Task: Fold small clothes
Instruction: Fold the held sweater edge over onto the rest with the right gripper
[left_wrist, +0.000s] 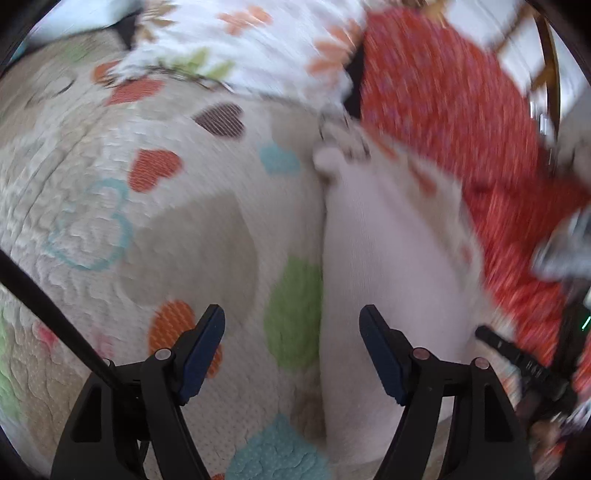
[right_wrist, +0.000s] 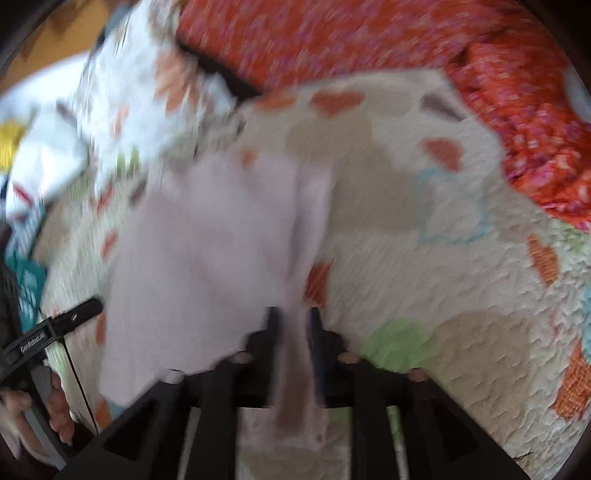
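Between right tongs, blurred white garment.

Heart-patterned quilt, red patterned cover, daylight

Pale pink garment — cream quilt with coloured hearts — orange-red speckled cloth.

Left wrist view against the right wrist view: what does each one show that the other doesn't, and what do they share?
Only the left wrist view shows the left gripper open, pads clear of cloth, over the heart-patterned quilt. Only the right wrist view shows a strip of the pale pink garment running between the right gripper fingers; blur hides whether they pinch it. A hand shows at its lower left. Both show the pink garment, quilt, red patterned fabric and white floral cloth.
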